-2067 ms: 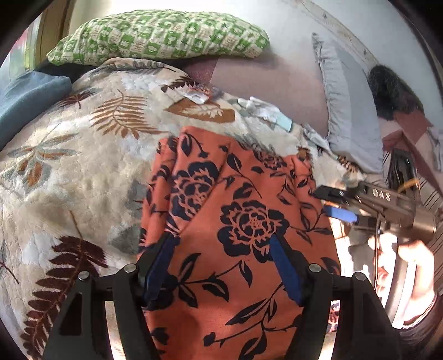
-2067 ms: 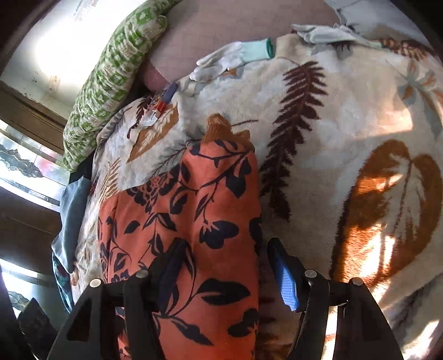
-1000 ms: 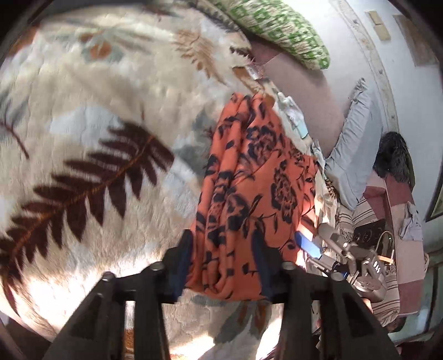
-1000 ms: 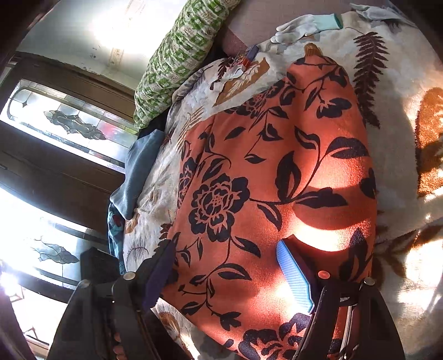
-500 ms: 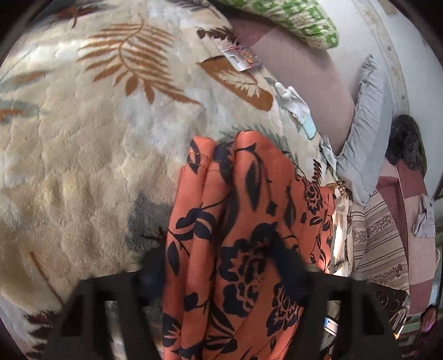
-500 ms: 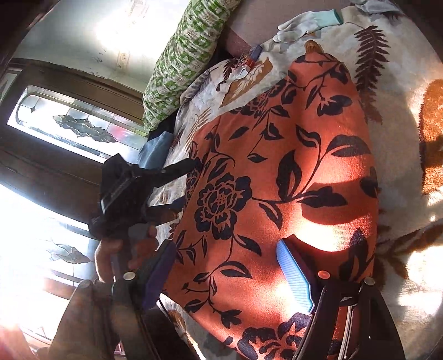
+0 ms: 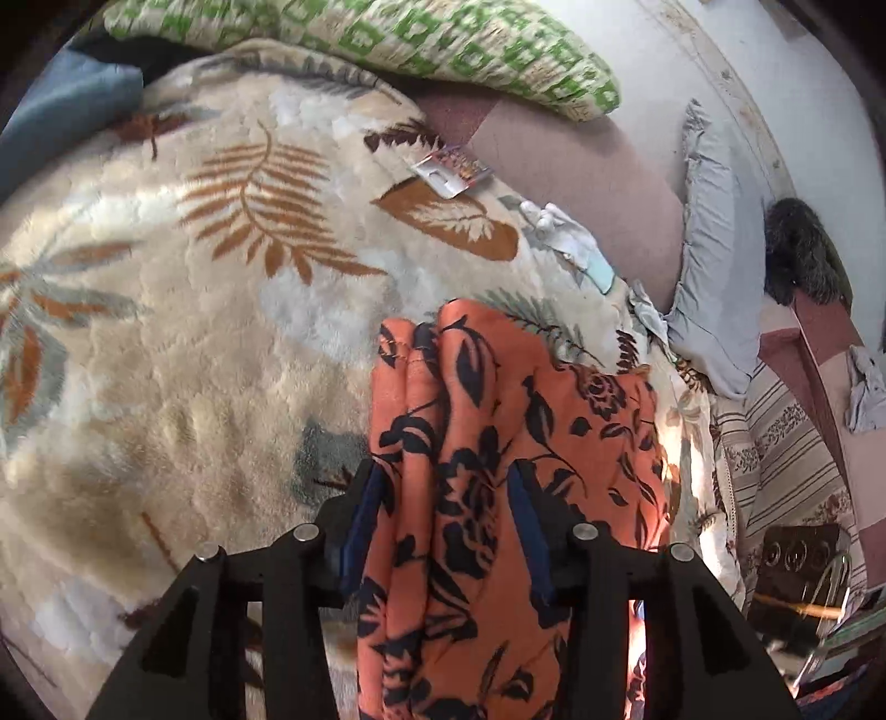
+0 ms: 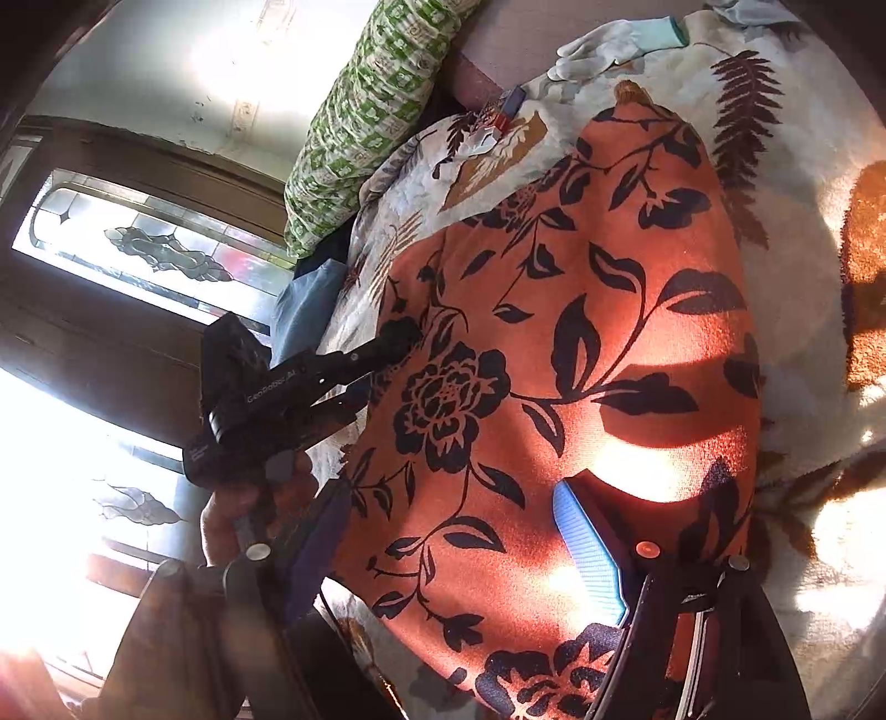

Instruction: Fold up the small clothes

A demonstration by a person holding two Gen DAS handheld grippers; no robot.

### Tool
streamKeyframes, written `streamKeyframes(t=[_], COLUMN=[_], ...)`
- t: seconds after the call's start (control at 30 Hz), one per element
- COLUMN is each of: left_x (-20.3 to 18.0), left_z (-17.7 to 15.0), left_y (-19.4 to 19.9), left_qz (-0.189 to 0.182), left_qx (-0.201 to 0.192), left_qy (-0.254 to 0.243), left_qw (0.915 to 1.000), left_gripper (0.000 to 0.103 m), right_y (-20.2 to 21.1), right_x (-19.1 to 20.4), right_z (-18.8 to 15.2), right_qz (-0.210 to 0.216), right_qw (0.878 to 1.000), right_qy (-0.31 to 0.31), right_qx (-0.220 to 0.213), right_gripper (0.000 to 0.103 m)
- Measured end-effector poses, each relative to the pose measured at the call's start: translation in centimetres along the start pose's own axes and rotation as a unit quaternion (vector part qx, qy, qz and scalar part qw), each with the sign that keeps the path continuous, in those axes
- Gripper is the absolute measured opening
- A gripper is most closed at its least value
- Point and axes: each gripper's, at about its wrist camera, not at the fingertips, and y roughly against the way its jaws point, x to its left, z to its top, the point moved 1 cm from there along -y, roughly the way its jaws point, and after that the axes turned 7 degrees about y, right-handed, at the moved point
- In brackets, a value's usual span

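An orange garment with black flowers lies on a cream leaf-print blanket. My left gripper is open, its blue-padded fingers straddling the garment's bunched left edge. In the right wrist view the garment spreads wide and flat. My right gripper is open over its near edge, one blue pad on the cloth. The left gripper shows there at the garment's left edge, held by a hand.
A green patterned pillow lies at the back. A white glove and a small packet lie on the blanket. A grey pillow and striped cloth are at the right. A window is left.
My left gripper has swung back over the garment's left edge and straddles the bunched fold. The right gripper has stayed put over the near edge.
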Motion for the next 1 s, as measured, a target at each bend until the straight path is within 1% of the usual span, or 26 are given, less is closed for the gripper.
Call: streamKeyframes(t=[0.03,0.1,0.13,0.17,0.2,0.27,0.3,0.33,0.37,0.4,0.43,0.5,0.53,0.6,0.63,0.67,0.7,0.73,0.77,0.83,0.9,0.93,1.0], left_x=[-0.7,-2.0,-2.5,-2.7,-2.7,-1.7,-1.0,-0.2,0.2,0.4,0.4,0.2,0.3,0.8,1.0,1.0,1.0,1.0,0.8,0.6,0.0,-0.2,-0.4], left_z=[-0.6,-2.1,-3.0,-3.8,-4.4,-5.6,-6.2,-6.8,-6.9,-6.8,-6.8,-6.7,-6.8,-7.0,-7.0,-6.9,-6.8,-6.8,-6.9,-7.0,-7.0,-7.0,-7.0], left_y=[1.1,2.8,3.2,3.2,2.5,0.7,-0.4,-0.9,-0.8,-0.5,-0.2,0.0,-0.3,-0.5,-0.5,-0.4,-0.4,-0.3,-0.1,0.3,1.0,1.3,1.6], left_qz=[-0.003,-0.01,-0.009,0.002,0.021,0.064,0.095,0.099,0.088,0.084,0.083,0.086,0.09,0.085,0.082,0.08,0.081,0.083,0.084,0.087,0.083,0.077,0.077], left_qx=[-0.007,-0.018,-0.018,-0.012,-0.001,0.022,0.039,0.048,0.042,0.04,0.037,0.027,0.031,0.029,0.03,0.03,0.031,0.031,0.028,0.022,0.013,0.008,0.003], left_qy=[-0.014,-0.043,-0.058,-0.069,-0.072,-0.071,-0.07,-0.067,-0.057,-0.051,-0.051,-0.066,-0.069,-0.062,-0.06,-0.058,-0.057,-0.058,-0.06,-0.062,-0.063,-0.063,-0.058], left_qw=[0.9999,0.9989,0.9981,0.9975,0.9972,0.9951,0.9922,0.9916,0.9935,0.9943,0.9945,0.9937,0.9931,0.994,0.9944,0.9947,0.9946,0.9944,0.9943,0.9941,0.9945,0.995,0.9953], left_gripper=[0.056,0.057,0.057,0.057,0.057,0.057,0.057,0.061,0.061,0.061,0.061,0.061,0.063,0.065,0.065,0.066,0.066,0.066,0.066,0.065,0.065,0.065,0.065], right_y=[0.5,2.0,2.6,3.2,3.5,3.2,2.7,2.1,1.2,0.1,-0.3,0.4,0.9,1.2,1.1,0.6,-0.4,-1.6,-1.7,-0.2,1.5,2.3,3.6], right_x=[0.1,-0.1,-0.3,-0.5,-0.9,-2.2,-3.0,-3.9,-5.1,-6.3,-6.9,-5.8,-4.9,-3.8,-3.8,-4.3,-5.3,-6.7,-7.2,-6.2,-4.4,-3.6,-2.5], right_z=[0.4,1.2,1.9,2.6,3.4,5.0,5.8,6.3,6.5,6.6,6.6,7.4,8.0,9.1,9.5,9.6,9.6,9.5,9.3,9.1,8.4,7.7,6.0], right_qz=[0.012,0.034,0.038,0.042,0.053,0.088,0.088,0.072,0.047,0.035,0.04,0.041,0.045,0.058,0.054,0.036,0.01,0.006,0.016,0.032,0.053,0.061,0.08], right_qw=[1.0,0.999,0.998,0.997,0.996,0.991,0.99,0.99,0.99,0.988,0.986,0.989,0.99,0.992,0.992,0.993,0.994,0.992,0.99,0.989,0.989,0.99,0.99], right_qy=[-0.005,-0.021,-0.028,-0.034,-0.046,-0.079,-0.09,-0.1,-0.118,-0.143,-0.157,-0.14,-0.12,-0.096,-0.092,-0.092,-0.102,-0.122,-0.133,-0.133,-0.115,-0.105,-0.091], right_qx=[-0.007,-0.03,-0.041,-0.052,-0.061,-0.068,-0.067,-0.063,-0.054,-0.036,-0.03,-0.038,-0.05,-0.061,-0.066,-0.063,-0.048,-0.031,-0.037,-0.064,-0.072,-0.075,-0.079], right_gripper=[0.079,0.079,0.079,0.079,0.079,0.08,0.08,0.08,0.08,0.08,0.08,0.08,0.08,0.081,0.081,0.083,0.083,0.083,0.083,0.083,0.083,0.083,0.084])
